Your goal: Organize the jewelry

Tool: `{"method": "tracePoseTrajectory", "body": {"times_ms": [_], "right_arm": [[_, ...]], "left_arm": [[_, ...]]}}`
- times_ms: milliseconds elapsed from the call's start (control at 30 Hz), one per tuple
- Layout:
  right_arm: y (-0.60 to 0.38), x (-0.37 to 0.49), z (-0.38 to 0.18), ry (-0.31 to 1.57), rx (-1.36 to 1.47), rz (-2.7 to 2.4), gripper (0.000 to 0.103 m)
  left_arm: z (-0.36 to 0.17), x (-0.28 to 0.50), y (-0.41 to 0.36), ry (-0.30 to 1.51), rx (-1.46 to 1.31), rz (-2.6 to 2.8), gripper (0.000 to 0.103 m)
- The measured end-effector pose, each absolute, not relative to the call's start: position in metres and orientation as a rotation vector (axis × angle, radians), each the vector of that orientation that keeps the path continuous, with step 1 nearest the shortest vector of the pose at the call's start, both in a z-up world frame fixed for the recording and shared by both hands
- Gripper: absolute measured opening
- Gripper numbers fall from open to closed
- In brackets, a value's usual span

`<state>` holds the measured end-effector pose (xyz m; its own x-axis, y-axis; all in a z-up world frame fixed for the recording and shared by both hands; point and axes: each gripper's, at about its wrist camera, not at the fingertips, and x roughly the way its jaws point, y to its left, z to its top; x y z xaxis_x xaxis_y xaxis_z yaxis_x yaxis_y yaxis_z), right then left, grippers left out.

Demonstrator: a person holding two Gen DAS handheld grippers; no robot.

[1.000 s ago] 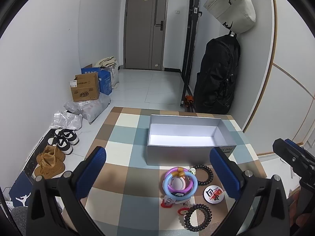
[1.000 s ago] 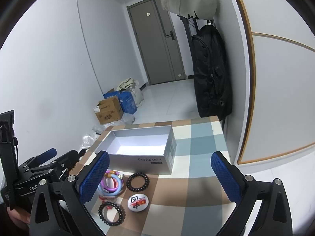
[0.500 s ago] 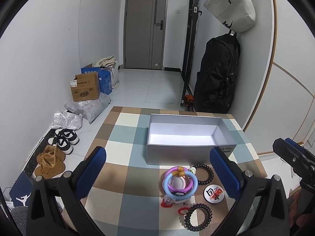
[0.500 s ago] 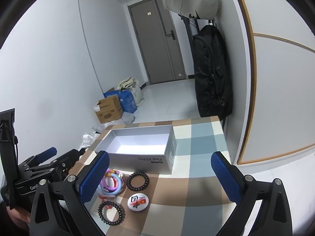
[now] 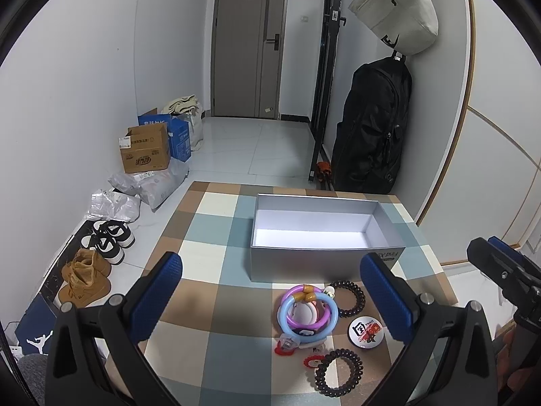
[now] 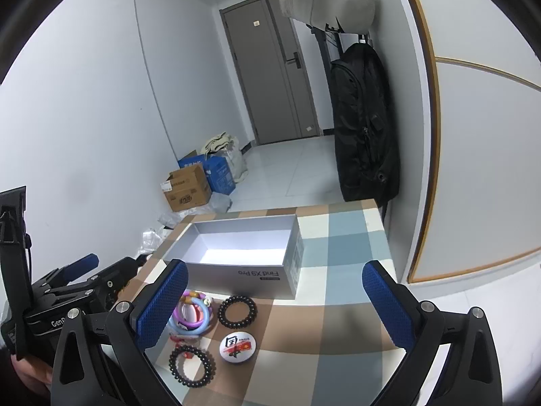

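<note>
**Nothing is in the box yet**

I see the grey box (image 5: 324,257) sitting on the checked counter (image 5: 209,335). It is open on top, and its white inside holds nothing. So I think the job is only at its start.

All the jewelry lies on the counter, on the near side of the box. The pile of blue and purple bangles (image 5: 307,314) is just in front of the box. A dark bead bracelet (image 5: 348,299) lies beside the bangles, a bit closer to the box's right end. A round white badge (image 5: 366,329) is a little farther from the box. A second dark bead bracelet (image 5: 339,367) is the farthest from it. Some small red bits (image 5: 287,346) peek out by the bangles; I cannot tell what they are.

My left gripper (image 5: 270,304) hangs over the bangles with its jaws spread wide, holding nothing. My right gripper (image 6: 274,301) hangs near the box's front right corner, its jaws also wide and bare.

Every piece has to go in, one after another.
</note>
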<state>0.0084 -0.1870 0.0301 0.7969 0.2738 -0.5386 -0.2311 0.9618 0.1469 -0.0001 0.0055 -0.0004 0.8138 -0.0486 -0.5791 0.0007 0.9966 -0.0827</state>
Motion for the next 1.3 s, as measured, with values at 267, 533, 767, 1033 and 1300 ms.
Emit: {"method": "tracePoseTrajectory", "body": {"times_ms": [267, 533, 767, 1033, 1300], "right_arm": [[-0.187, 0.008, 0.03, 0.591, 0.071, 0.266, 0.103], [-0.186, 0.008, 0.03, 0.59, 0.069, 0.265, 0.103], [-0.186, 0.009, 0.03, 0.589, 0.07, 0.266, 0.103], [-0.188, 0.011, 0.03, 0.592, 0.083, 0.261, 0.103], [-0.188, 0.015, 0.027, 0.615, 0.068, 0.236, 0.103]], "left_arm": [[-0.002, 0.0, 0.003, 0.615, -0.08, -0.037, 0.102], [-0.003, 0.0, 0.001, 0.616, -0.084, -0.039, 0.102], [-0.004, 0.0, 0.002, 0.624, -0.089, -0.045, 0.102], [-0.006, 0.002, 0.003, 0.653, -0.1, -0.069, 0.102], [-0.019, 0.008, 0.011, 0.763, -0.141, -0.155, 0.102]]}}
